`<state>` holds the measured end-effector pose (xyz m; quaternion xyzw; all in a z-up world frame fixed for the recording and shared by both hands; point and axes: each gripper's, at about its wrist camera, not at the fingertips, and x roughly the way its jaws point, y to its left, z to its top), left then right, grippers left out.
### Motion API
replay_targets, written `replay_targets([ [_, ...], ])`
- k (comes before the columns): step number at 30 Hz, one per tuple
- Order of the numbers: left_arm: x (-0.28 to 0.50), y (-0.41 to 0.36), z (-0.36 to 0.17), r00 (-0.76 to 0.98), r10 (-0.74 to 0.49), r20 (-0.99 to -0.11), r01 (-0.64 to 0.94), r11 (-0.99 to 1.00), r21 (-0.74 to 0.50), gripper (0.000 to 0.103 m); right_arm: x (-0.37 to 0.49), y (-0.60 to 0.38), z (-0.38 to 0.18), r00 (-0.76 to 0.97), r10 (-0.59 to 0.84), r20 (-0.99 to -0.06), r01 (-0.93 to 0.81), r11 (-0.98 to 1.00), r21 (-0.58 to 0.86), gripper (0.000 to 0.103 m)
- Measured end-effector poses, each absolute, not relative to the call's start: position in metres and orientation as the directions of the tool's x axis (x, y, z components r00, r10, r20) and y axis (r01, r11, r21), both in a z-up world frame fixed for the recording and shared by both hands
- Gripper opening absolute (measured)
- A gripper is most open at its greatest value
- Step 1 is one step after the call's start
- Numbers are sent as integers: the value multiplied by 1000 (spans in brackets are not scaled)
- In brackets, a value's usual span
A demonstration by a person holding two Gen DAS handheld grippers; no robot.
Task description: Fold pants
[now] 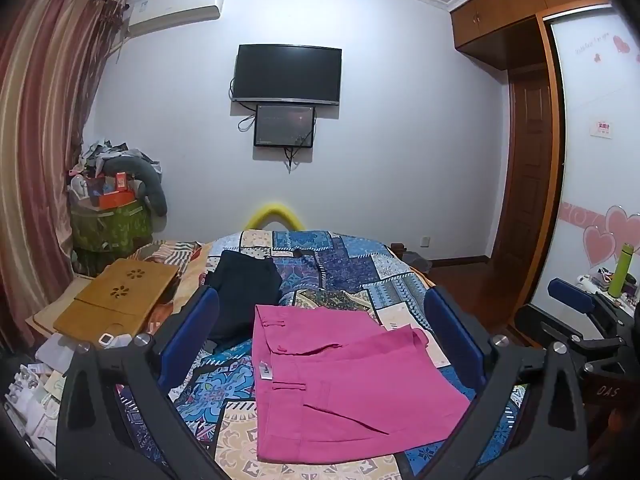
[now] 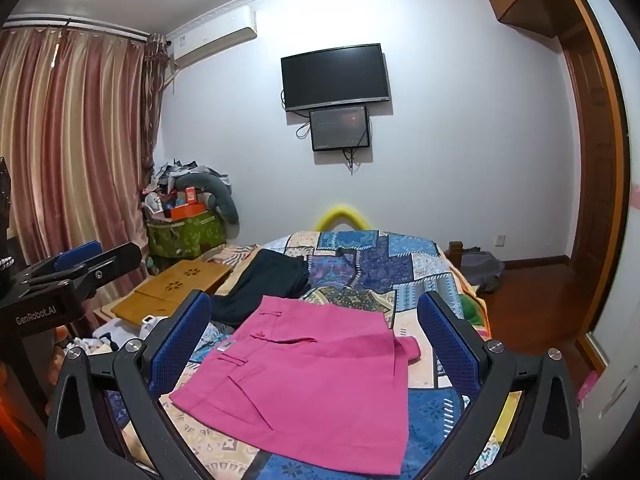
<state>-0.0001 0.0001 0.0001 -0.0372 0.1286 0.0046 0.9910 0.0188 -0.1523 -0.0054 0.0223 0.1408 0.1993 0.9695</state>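
Pink cotton pants (image 1: 340, 384) (image 2: 304, 380), folded into a compact rectangle, lie flat on the near part of a blue-and-cream patchwork bedspread (image 1: 344, 264) (image 2: 372, 264), waistband and belt loops toward the left. The left gripper (image 1: 320, 344) hangs above them with its blue-padded fingers (image 1: 192, 336) spread wide, nothing between them. The right gripper (image 2: 316, 348) is likewise released, its blue pads (image 2: 448, 344) on either side of the pants and clear of the cloth. Just beyond the pink pants, to the left, a dark navy garment (image 1: 244, 292) (image 2: 264, 284) lies crumpled on the bedspread. Left of it rests a wooden lap desk with flower cut-outs (image 1: 120, 300) (image 2: 176, 284). Farther back stands a green fabric bin heaped with clutter (image 1: 110, 216) (image 2: 184, 224). On the far white wall hangs a black flat television (image 1: 286, 74) (image 2: 336, 76) with a smaller dark screen (image 1: 284, 126) (image 2: 340, 128) below it.
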Motion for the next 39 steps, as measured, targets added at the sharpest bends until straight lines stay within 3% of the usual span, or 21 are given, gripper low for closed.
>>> replay_targets([
  [39, 3, -3, -4, 967, 19, -255, -29, 999, -38, 103, 21, -154, -7, 881, 392, -266, -377, 920, 107, 102],
])
